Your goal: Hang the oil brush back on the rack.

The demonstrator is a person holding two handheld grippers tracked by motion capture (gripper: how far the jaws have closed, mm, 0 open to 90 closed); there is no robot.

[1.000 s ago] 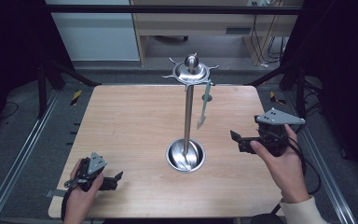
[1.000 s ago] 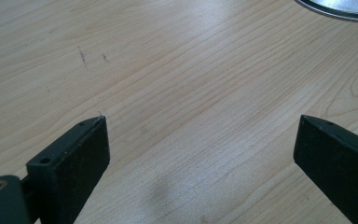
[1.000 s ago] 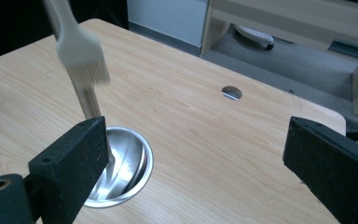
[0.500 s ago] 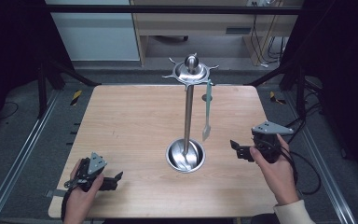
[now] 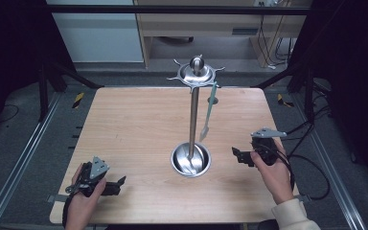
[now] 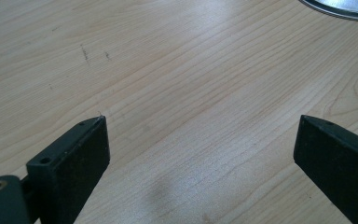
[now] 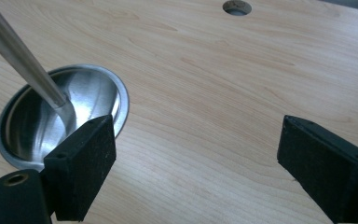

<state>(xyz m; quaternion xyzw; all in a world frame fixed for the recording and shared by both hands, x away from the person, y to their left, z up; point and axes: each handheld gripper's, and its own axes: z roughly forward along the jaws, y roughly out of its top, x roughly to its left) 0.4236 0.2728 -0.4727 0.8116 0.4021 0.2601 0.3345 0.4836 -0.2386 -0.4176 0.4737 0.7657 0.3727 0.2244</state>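
Hanging utensil (image 5: 208, 111): dangles upright from the stand's top ring (image 5: 197, 74), long axis vertical, tip above the surface (image 5: 124, 124).
Right tongs (image 5: 238, 156): wide apart, empty, nearer; the utensil lies up and to their left.
Left tongs (image 5: 120, 182): wide apart, empty, well apart.
Stand base (image 7: 51, 116): just beside the right tongs.

Pale wooden table (image 5: 134, 129), square with rounded corners, grain running across. A few faint dark scuffs near the left front, seen in the left gripper view. Round hole (image 7: 237, 7) near the far edge, right of centre. Standing directly on the wood, near the middle and toward the front: a steel stand (image 5: 191, 124) with a shallow dish base (image 5: 190, 160), an upright pole and a spoked top. Rest of the surface bare wood.
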